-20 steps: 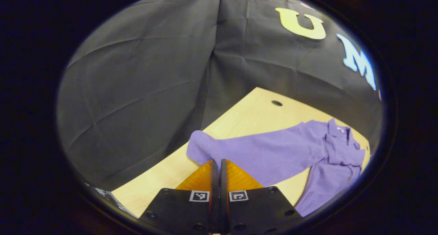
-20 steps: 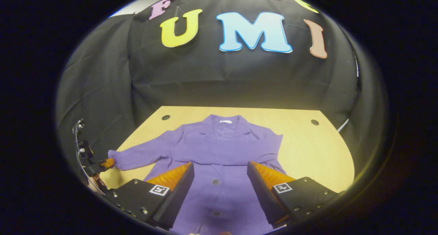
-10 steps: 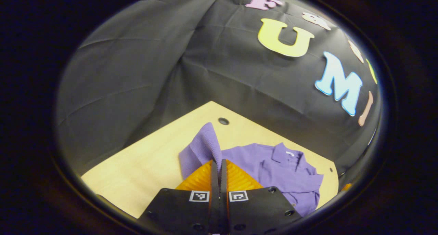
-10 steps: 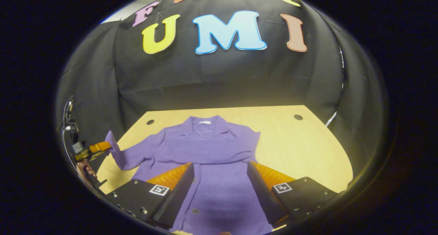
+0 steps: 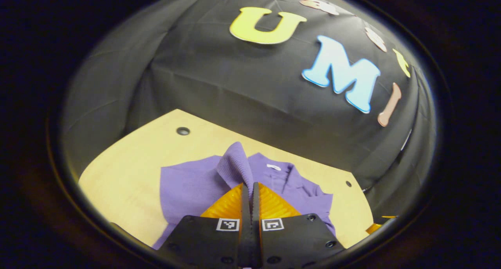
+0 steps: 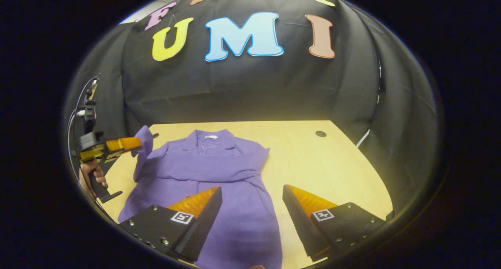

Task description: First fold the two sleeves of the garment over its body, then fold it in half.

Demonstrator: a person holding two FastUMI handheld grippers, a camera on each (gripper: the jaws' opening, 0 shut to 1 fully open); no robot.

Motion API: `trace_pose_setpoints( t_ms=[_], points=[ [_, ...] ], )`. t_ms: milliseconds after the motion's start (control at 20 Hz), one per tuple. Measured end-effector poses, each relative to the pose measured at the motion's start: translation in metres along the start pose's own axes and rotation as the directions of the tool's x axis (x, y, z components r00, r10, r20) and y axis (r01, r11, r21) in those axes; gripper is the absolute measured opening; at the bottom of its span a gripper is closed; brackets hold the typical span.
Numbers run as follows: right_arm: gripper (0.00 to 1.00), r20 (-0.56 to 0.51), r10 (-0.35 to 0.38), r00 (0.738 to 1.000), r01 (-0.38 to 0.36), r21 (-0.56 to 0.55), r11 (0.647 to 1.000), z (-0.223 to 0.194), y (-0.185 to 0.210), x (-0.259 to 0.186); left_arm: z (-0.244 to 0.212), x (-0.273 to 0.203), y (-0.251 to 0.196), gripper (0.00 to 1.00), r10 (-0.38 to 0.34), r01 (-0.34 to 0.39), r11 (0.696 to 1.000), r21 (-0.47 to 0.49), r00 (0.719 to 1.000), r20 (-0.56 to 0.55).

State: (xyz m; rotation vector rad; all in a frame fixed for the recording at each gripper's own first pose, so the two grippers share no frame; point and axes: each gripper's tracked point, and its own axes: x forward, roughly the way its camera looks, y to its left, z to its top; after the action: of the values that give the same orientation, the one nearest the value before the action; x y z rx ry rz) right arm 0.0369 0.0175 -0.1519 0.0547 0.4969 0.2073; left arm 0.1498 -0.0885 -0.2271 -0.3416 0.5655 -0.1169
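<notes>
Black cloth walls the booth behind a pale wooden table (image 6: 313, 163) with 2 dark holes (image 6: 321, 134) near its far edge. Purple garment (image 6: 219, 171) lies at the table's 9 o'clock side, 1 sleeve across its body. Left gripper (image 6: 135, 143) pinches the other sleeve's cuff (image 5: 235, 165), lifted. Right gripper (image 6: 252, 194) hovers wide apart above the hem.

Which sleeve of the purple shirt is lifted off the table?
The sleeve pinched in the left claw; the other sleeve lies flat across the shirt's body.
</notes>
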Motion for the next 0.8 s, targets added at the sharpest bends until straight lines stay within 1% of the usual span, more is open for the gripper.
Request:
trace_pose_setpoints(
  t_ms=[200, 350, 600, 800],
  points=[
    [0.94, 0.006, -0.012, 1.000, 0.012, 0.004, 1.000, 0.004, -0.028, -0.002, -0.026, 0.023, -0.078, 0.07, -0.101, 0.104, 0.991, 0.082, 0.994, -0.047],
    [0.94, 0.004, -0.011, 1.000, 0.011, 0.008, 1.000, 0.000, -0.045, -0.004, -0.043, 0.042, -0.119, 0.07, -0.139, 0.150, 0.976, 0.160, 0.987, -0.077],
    [0.94, -0.008, -0.014, 1.000, 0.014, 0.014, 1.000, -0.014, -0.062, -0.006, -0.071, 0.055, -0.166, 0.07, -0.187, 0.208, 0.955, 0.212, 0.975, -0.117],
    [0.94, -0.034, -0.011, 0.999, 0.012, 0.019, 1.000, -0.035, -0.069, -0.002, -0.096, 0.072, -0.186, 0.07, -0.199, 0.235, 0.943, 0.236, 0.966, -0.166]
  ],
)
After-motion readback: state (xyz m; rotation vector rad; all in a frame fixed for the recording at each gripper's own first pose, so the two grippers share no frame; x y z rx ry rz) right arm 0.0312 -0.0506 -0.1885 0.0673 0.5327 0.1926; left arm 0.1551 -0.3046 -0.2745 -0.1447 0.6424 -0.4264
